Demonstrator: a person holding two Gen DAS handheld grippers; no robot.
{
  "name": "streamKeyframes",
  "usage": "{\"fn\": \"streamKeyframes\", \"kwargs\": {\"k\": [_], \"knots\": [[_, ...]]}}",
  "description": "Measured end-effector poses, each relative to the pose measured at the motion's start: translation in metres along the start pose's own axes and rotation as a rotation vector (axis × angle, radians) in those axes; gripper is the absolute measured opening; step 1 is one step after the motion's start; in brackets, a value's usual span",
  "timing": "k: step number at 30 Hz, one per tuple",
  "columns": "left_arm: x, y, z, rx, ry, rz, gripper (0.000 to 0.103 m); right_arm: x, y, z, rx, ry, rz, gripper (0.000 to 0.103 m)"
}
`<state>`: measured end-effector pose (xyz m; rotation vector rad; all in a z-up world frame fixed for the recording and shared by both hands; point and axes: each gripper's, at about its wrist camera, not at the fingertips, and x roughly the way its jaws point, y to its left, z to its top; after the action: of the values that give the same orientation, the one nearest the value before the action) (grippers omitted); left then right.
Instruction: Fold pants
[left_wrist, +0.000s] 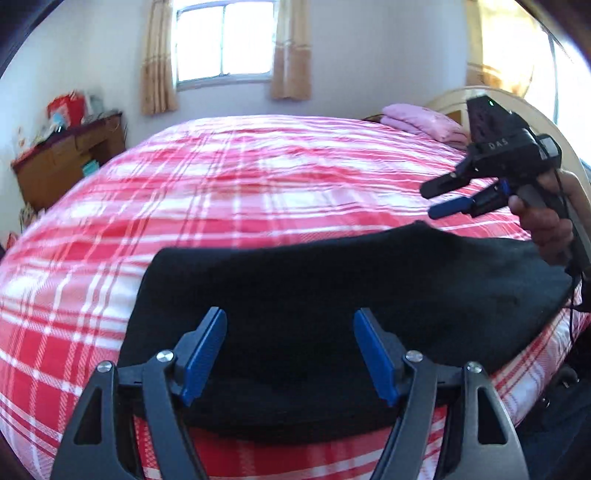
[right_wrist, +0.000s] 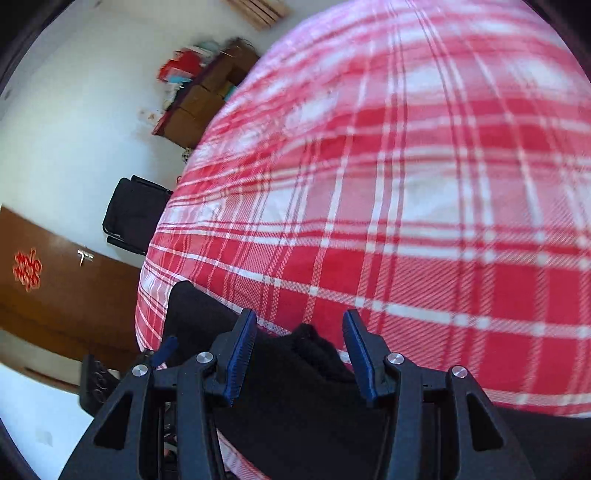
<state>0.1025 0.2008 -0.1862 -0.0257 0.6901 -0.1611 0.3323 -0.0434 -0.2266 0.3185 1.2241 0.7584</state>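
Observation:
Black pants (left_wrist: 332, 295) lie folded flat across the near edge of a bed with a red and white plaid cover (left_wrist: 240, 177). My left gripper (left_wrist: 290, 325) is open and empty, hovering over the pants' near left part. My right gripper (left_wrist: 439, 201) is open and empty, held in a hand above the pants' far right edge. In the right wrist view the right gripper (right_wrist: 299, 332) is open above a bunched edge of the pants (right_wrist: 314, 347), with the plaid cover (right_wrist: 406, 221) beyond.
A pink folded blanket (left_wrist: 424, 123) lies by the headboard at the far right. A wooden desk with clutter (left_wrist: 66, 155) stands left of the bed. A black chair (right_wrist: 133, 214) and a brown door (right_wrist: 55, 284) are beyond the bed's left side.

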Motion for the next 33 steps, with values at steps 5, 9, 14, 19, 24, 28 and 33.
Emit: {"fn": "streamKeyframes", "kwargs": {"k": [5,9,14,19,24,28,33], "knots": [[0.005,-0.002,-0.007,0.016,-0.007,0.006,0.074,0.028,-0.015,-0.004,0.120,0.097,0.035,0.026],[0.001,-0.002,-0.007,0.009,-0.013,-0.005,0.074,0.020,-0.011,-0.007,0.098,0.020,0.057,0.006],[0.007,0.000,-0.007,0.038,-0.019,0.017,0.074,-0.009,0.023,-0.006,-0.030,-0.126,-0.005,0.004],[0.012,-0.006,-0.008,0.085,-0.018,0.037,0.074,0.022,0.005,0.009,-0.001,-0.107,-0.131,0.004],[0.011,-0.009,-0.011,0.107,-0.019,0.045,0.075,0.033,-0.011,0.010,0.014,-0.076,-0.102,0.012],[0.005,0.002,-0.005,0.092,-0.023,0.068,0.075,0.002,-0.002,0.003,-0.106,-0.102,-0.161,0.054],[-0.008,0.031,-0.002,0.024,-0.049,0.098,0.075,-0.054,0.017,-0.027,-0.396,-0.105,-0.280,0.054]]}}
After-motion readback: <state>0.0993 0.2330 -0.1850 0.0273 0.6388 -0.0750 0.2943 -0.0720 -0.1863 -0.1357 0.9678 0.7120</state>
